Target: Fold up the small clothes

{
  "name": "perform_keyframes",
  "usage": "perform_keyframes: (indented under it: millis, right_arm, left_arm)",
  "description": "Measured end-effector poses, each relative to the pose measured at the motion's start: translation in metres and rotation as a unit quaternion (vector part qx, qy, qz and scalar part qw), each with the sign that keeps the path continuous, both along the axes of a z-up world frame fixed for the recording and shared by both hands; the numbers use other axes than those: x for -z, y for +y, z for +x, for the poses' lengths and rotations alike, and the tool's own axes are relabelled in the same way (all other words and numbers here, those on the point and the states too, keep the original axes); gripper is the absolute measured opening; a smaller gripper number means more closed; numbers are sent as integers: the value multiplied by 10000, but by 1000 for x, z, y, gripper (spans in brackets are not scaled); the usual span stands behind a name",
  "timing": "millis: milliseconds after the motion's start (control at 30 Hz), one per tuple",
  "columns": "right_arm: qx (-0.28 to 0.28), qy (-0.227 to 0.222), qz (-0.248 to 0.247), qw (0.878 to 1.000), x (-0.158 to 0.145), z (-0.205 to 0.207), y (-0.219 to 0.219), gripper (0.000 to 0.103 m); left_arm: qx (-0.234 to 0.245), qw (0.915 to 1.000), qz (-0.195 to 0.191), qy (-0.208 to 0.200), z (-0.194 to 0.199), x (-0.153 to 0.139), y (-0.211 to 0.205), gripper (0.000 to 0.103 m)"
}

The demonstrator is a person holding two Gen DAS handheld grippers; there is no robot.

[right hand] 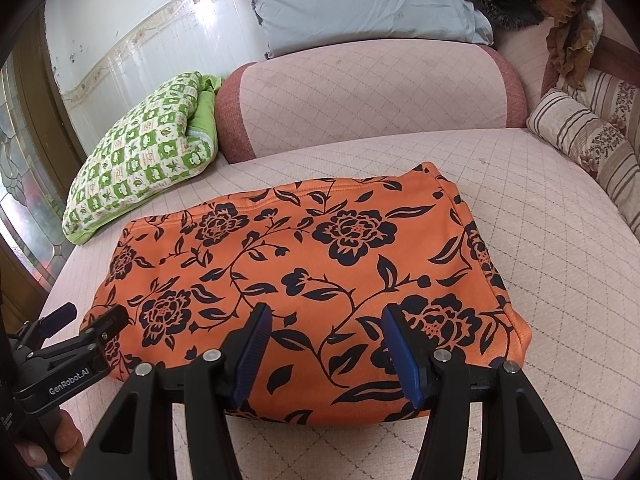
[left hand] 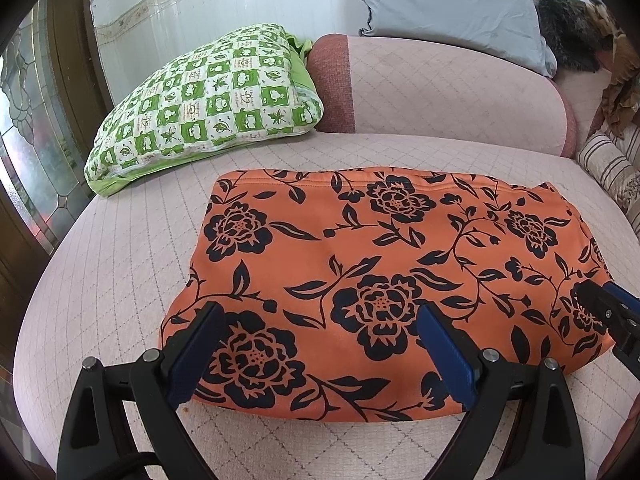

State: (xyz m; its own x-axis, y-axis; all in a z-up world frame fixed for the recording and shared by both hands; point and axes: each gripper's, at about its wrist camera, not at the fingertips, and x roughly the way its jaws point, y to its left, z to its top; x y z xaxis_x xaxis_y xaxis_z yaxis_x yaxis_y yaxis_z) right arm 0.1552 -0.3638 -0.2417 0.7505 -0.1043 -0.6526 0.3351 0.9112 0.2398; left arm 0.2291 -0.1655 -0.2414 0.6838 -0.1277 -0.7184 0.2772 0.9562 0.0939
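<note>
An orange garment with black flowers (left hand: 380, 264) lies folded into a flat rectangle on the pink quilted cushion (left hand: 120, 260); it also shows in the right wrist view (right hand: 320, 280). My left gripper (left hand: 320, 316) is open, its blue-padded fingers spread over the garment's near left part, holding nothing. My right gripper (right hand: 326, 320) is open over the garment's near right part, also empty. The right gripper's tip shows at the right edge of the left wrist view (left hand: 600, 304). The left gripper shows at the lower left of the right wrist view (right hand: 88, 328).
A green-and-white checked pillow (left hand: 208, 104) lies at the back left. A pink bolster (left hand: 440, 88) runs behind the garment, with a grey pillow (left hand: 448, 8) above it. A striped cushion (right hand: 588, 140) sits at the right. A wooden glass door (left hand: 32, 140) stands at the left.
</note>
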Motion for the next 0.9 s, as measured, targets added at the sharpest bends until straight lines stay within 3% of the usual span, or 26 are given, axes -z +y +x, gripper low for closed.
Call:
perform_keyframes:
  millis: [900]
  right_arm:
    - [-131,-28,8,9999,-2,5,11,61]
  left_arm:
    - [-56,10000,-46,26,0,-1,6,96]
